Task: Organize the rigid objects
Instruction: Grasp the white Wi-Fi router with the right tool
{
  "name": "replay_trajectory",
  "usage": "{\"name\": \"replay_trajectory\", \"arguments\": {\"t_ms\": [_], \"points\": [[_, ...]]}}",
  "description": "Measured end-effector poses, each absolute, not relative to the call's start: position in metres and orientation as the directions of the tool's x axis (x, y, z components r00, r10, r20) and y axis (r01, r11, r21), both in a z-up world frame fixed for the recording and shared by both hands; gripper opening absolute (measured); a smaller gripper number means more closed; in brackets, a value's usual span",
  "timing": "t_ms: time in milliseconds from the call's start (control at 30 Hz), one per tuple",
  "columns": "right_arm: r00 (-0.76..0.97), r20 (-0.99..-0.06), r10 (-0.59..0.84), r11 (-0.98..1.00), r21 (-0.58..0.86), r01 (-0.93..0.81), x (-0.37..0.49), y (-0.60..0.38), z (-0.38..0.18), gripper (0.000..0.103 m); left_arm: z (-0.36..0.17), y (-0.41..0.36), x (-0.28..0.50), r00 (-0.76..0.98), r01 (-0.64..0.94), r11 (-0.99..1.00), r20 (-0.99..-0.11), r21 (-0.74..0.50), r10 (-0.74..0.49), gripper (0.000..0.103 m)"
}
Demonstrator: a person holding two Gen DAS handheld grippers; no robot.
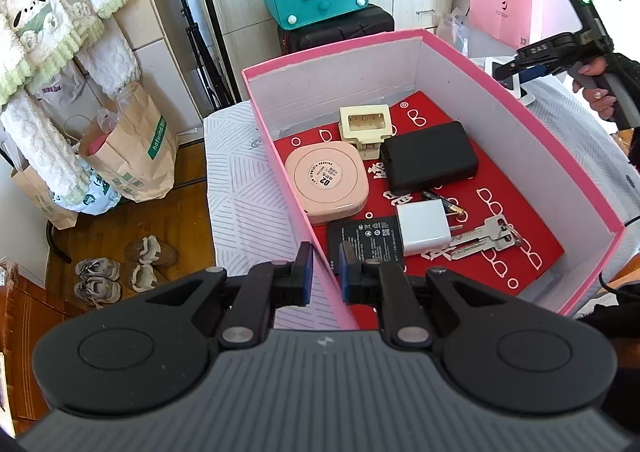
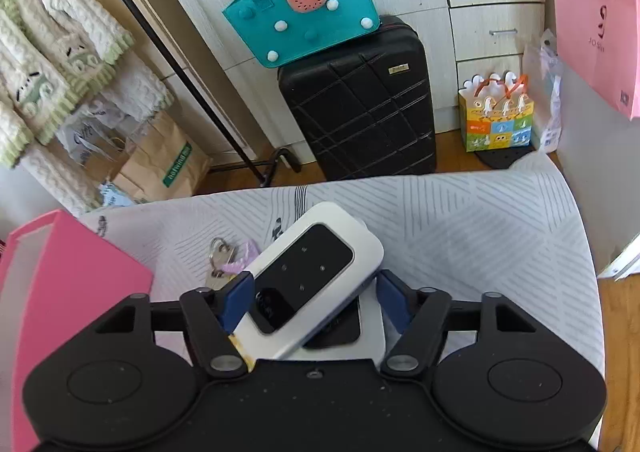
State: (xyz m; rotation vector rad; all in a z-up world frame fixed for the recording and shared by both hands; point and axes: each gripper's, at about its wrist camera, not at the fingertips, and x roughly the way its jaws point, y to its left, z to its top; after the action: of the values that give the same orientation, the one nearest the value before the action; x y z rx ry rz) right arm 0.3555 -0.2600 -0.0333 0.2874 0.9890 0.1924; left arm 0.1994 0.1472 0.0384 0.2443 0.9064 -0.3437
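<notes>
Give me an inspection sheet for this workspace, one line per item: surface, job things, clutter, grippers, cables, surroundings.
Surface: patterned white cloth over the table.
Job's things: pink box holds a pink round-cornered case, cream plastic part, black block, white charger plug, silver keys, a flat battery; a white pocket router tilts over another white device.
Clutter: keys with padlock lie on the cloth.
Grippers: left gripper straddles the box wall, narrowly open; right gripper grips the router.
Cables: nothing seen.
Surroundings: black suitcase, teal bag, pink bag.
</notes>
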Motion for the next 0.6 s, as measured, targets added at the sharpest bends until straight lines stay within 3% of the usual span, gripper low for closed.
{"name": "replay_trajectory", "arguments": {"t_ms": [333, 600], "points": [[0.553, -0.814, 0.177, 0.983, 0.124, -0.132, 0.373, -0.223, -0.035, 0.089, 0.041, 0.148, 0.200, 0.565, 0.391, 0.918, -0.804, 0.062, -0.186, 0.013], [0.570, -0.792, 0.217, 0.967, 0.095, -0.235, 0.347, -0.223, -0.027, 0.070, 0.043, 0.151, 0.203, 0.554, 0.389, 0.920, -0.808, 0.040, -0.199, 0.013]]}}
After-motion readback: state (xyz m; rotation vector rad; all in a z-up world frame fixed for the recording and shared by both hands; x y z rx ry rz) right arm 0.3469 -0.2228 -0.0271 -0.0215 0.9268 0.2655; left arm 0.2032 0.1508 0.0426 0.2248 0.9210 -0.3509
